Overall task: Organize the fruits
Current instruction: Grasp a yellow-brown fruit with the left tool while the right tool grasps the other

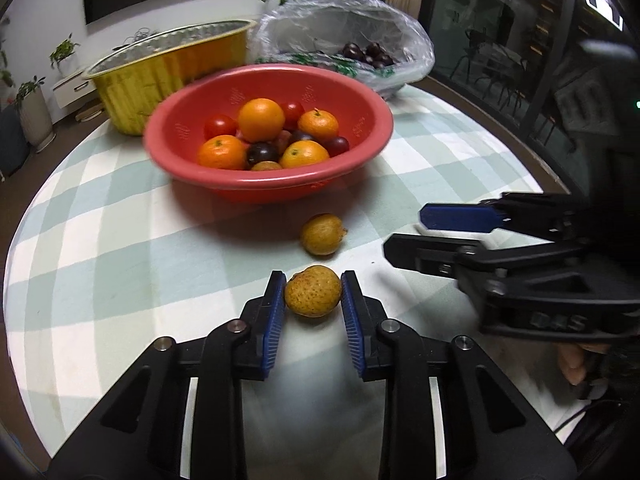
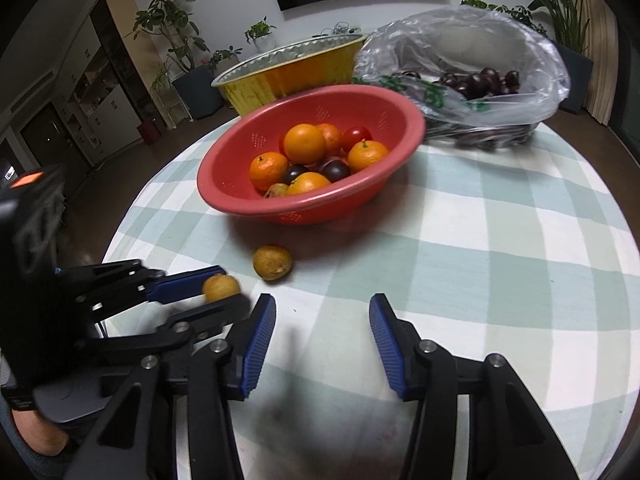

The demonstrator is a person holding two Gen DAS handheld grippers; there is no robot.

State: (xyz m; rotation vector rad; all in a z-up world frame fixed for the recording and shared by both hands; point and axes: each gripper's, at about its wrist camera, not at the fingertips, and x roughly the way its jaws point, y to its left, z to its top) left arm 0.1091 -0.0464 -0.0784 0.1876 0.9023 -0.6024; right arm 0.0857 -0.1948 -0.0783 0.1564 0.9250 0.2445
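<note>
Left gripper [image 1: 313, 294] was clamped on a small speckled yellow fruit [image 1: 312, 291], pads pressing both sides, just above the checked tablecloth [image 1: 120, 240]. Right gripper [image 2: 322, 320] stood part open, nothing between its jaws. A second yellow fruit [image 1: 322, 234] lay on the cloth between the held one and the red bowl [image 1: 268, 184] of oranges, tomatoes and plums.
</note>
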